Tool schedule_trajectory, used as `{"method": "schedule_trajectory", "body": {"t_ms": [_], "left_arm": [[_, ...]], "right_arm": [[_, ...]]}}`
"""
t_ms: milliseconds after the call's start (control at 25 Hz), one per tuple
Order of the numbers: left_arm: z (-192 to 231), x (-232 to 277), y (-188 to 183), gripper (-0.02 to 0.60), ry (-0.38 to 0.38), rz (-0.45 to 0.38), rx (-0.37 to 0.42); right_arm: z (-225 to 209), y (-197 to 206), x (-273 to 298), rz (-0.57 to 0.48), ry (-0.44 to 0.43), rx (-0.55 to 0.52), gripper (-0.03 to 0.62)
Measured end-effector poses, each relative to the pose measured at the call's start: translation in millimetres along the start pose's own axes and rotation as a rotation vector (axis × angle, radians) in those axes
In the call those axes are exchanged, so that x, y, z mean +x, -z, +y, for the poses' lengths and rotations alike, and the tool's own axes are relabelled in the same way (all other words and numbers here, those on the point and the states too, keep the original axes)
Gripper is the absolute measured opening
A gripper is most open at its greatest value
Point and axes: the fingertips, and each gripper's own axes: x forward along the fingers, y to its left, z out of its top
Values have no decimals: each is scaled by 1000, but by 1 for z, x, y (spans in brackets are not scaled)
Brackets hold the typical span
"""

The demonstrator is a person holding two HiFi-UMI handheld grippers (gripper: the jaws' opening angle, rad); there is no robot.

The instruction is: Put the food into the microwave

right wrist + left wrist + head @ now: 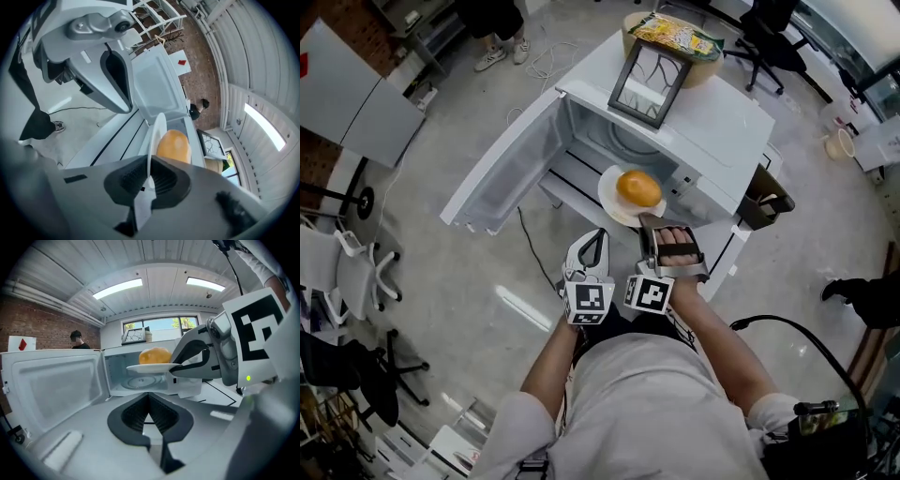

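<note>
Head view: right gripper (649, 223) pinches plate (612, 195) rim, bun (638, 187) on it, at microwave (717, 131) mouth, door (511, 169) open.
Left gripper view: left gripper (149, 395) jaws pressed together, empty, facing microwave.
Right gripper view: plate edge clamped in jaws.

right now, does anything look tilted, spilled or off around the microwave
Nothing stands out. The plate sits level in the right gripper, held by its rim, with the bun still on it. The microwave has its door wide open.
</note>
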Motion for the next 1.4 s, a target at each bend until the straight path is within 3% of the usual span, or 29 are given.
{"method": "schedule_trajectory", "body": {"t_ms": [240,680,1400], "left_arm": [[31,26,8,6,115,-3,47],[65,66,20,6,242,-27,80],[93,96,37,6,286,4,17]], "right_arm": [[-7,-10,46,116,-15,63,21],[-21,-7,107,256,-17,77,21],[-25,12,191,367,-37,36,23]]}}
